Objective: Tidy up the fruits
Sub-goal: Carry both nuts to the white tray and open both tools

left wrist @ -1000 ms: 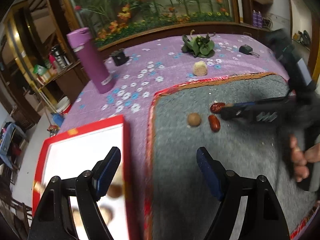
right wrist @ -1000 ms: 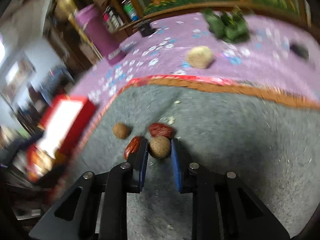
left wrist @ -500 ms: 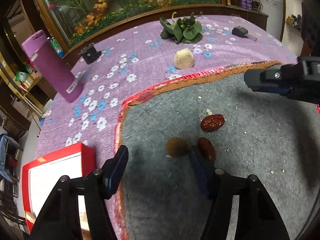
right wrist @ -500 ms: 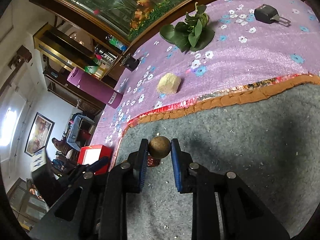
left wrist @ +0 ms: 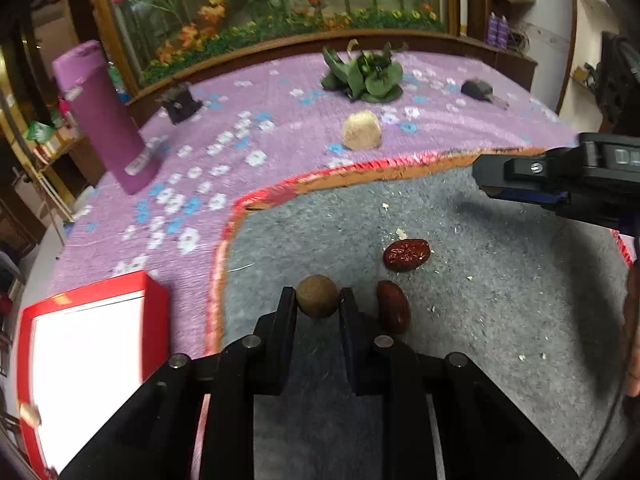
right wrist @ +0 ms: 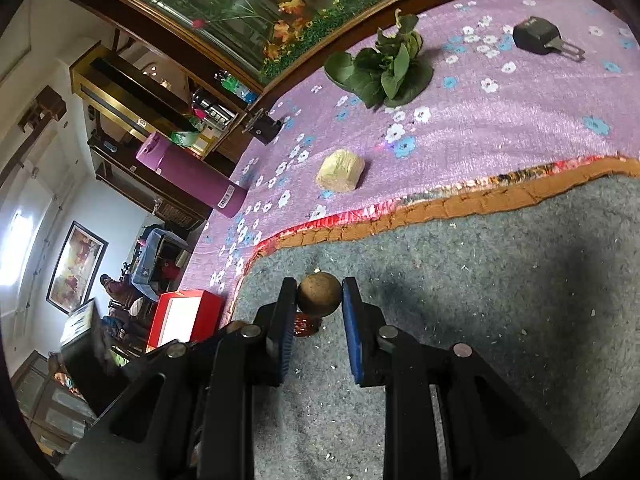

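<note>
Both grippers now hold fruit
Your left gripper [left wrist: 318, 307] just clamped a longan [left wrist: 317, 295]; right gripper [right wrist: 319, 307] keeps its jaws gripping another longan [right wrist: 319, 294]; box them next

The table [left wrist: 280, 128] wears a purple cloth with flowers. On it lie a grey mat [left wrist: 500, 280], a red box [left wrist: 156, 300], a purple bottle [left wrist: 100, 116], green leaves [left wrist: 364, 76], a pale lump [left wrist: 361, 130] and a black key [right wrist: 538, 36]. 2 red dates [left wrist: 407, 255] lie on the mat.

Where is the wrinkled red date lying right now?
In the left wrist view the wrinkled red date lies on the grey mat, beyond and right of the smoother red date, well short of the mat's orange border.
</note>
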